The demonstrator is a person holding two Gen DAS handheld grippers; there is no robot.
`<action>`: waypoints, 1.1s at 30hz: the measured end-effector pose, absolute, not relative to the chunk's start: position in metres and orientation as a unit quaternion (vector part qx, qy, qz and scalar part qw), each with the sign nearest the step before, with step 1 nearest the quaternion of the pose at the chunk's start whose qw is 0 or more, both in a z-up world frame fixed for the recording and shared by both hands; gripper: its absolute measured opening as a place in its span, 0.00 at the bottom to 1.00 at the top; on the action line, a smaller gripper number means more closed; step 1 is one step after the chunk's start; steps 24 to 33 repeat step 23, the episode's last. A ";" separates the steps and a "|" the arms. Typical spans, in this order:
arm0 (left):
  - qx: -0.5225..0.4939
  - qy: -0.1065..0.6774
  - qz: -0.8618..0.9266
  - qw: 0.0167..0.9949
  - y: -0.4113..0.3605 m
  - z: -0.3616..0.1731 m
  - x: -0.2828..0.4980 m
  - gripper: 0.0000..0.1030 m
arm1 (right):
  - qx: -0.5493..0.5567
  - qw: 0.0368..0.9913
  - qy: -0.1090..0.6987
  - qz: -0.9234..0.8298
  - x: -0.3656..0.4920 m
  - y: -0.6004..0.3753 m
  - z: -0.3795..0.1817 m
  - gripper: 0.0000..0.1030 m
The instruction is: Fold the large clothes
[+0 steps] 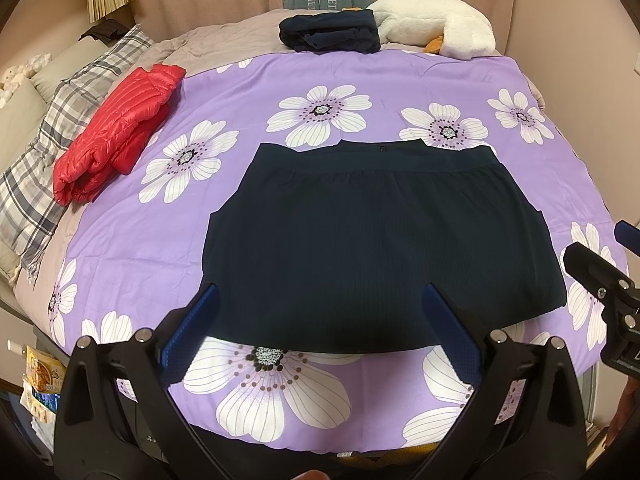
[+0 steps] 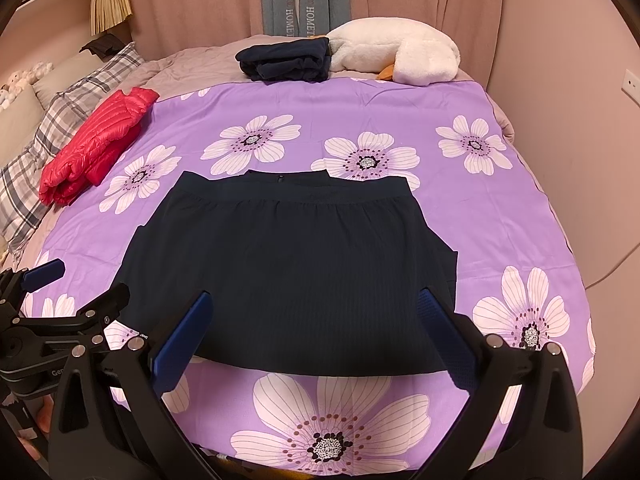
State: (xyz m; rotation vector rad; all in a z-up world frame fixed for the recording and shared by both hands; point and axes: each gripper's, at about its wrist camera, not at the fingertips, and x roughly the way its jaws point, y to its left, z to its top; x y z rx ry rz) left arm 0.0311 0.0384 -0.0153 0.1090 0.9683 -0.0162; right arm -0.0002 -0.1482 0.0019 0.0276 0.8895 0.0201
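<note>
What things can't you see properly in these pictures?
- Near hem of the dark navy pleated skirt: in both views, partly covered by the open tongs' blue fingers.
- White plush toy: its face is turned away, behind the folded dark navy clothes.
- Grey banner lettering: cut off by the top edge in the right wrist view.
- Snack packets: print too small and blurred at the left wrist view's edge.

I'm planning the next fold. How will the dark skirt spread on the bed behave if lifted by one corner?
The dark skirt would probably droop: it lies thin and flat on the purple sheet. Its gathered waistband looks thicker, so that edge may hang lower. It seems light, likely dragging rather than sliding cleanly.
</note>
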 end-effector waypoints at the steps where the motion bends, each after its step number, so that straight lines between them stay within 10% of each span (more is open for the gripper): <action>1: 0.053 0.465 -0.008 0.884 0.038 -0.016 0.031 0.98 | 0.014 0.903 0.430 0.010 -0.001 -0.148 0.002 0.99; 33: 0.057 0.462 -0.004 0.885 0.037 -0.010 0.031 0.98 | 0.014 0.902 0.431 0.010 0.000 -0.149 0.001 0.99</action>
